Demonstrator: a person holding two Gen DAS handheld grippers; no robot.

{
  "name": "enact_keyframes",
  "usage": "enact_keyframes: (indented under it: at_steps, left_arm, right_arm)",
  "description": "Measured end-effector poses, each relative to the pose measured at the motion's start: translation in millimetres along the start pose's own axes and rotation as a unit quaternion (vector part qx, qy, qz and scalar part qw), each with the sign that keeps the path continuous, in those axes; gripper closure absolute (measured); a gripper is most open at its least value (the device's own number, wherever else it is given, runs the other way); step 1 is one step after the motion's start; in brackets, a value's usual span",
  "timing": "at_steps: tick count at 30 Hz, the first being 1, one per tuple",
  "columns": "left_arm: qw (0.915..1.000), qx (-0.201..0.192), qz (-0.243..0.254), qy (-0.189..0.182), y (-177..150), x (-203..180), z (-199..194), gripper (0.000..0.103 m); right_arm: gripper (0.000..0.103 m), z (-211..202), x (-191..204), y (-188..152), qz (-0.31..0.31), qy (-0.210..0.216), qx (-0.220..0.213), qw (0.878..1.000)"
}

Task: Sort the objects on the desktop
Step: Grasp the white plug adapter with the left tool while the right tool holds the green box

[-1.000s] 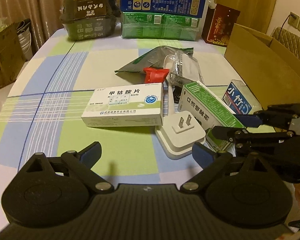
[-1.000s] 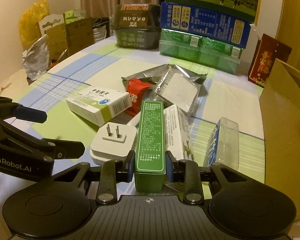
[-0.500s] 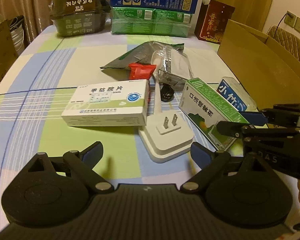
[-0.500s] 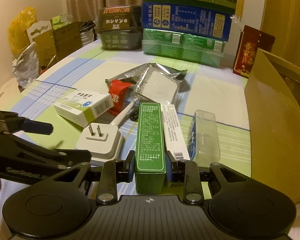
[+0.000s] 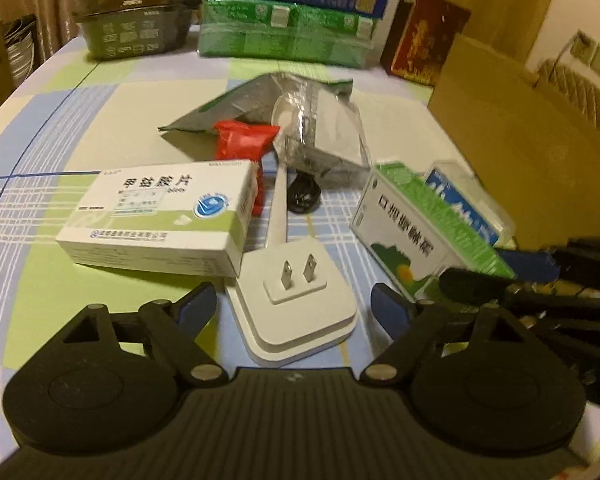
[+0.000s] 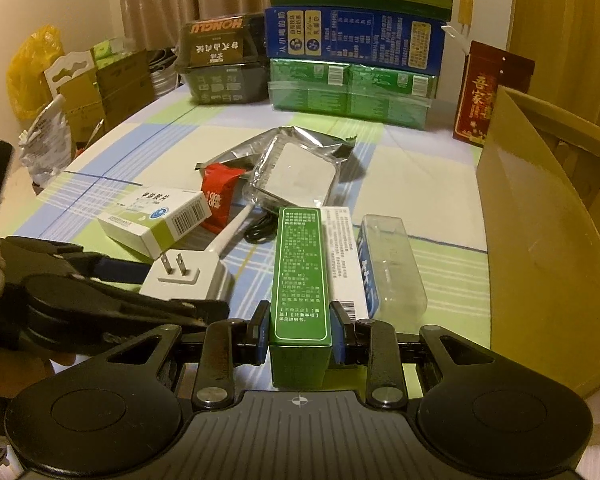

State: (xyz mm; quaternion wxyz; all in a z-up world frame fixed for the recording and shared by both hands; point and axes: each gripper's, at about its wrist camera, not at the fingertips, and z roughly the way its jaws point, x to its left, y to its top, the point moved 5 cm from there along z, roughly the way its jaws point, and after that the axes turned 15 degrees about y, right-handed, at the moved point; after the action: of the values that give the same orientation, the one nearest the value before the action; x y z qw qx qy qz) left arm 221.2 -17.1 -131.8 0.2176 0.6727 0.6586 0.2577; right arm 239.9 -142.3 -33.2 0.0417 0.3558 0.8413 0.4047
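Green box (image 6: 300,276) points lengthwise away from right gripper (image 6: 300,334)

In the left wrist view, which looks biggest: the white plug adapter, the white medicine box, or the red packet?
1. White medicine box
2. White plug adapter, though it lies nearest the camera, which flatters it
3. Red packet, partly hidden

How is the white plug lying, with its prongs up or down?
Prongs up. The plug lies flat on the table, both metal prongs pointing upward, unplugged.
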Motion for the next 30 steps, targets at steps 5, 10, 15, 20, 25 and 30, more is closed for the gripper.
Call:
enact_keyframes:
  at_steps: [5,10,15,20,25,30]
  left_arm:
    - [0.9997,-0.001,0.020,0.012,-3,-3,2,0.035]
    - [0.9990,0.005,0.041,0.017,-8,1,-9,0.042]
    - [0.9987,0.020,0.043,0.017,-28,15,-27,0.042]
    - [0.9983,0.017,0.053,0.016,-41,21,-40,0.041]
    - [0.9989,0.014,0.035,0.027,-41,26,-39,0.038]
    - [0.9989,0.012,0.031,0.031,-39,25,-32,0.036]
  right_arm:
    - [0.076,0,2,0,-0.005,0.001,0.001,1.000]
    - [0.076,-4,9,-5,-0.010,0.008,0.005,1.000]
    - [0.076,-13,19,-16,-0.004,0.015,0.012,1.000]
    - [0.076,-15,26,-24,-0.006,0.012,0.018,1.000]
    - [0.070,-6,22,-25,0.002,0.011,0.030,0.999]
    - [0.065,2,18,-25,0.009,0.012,0.033,0.999]
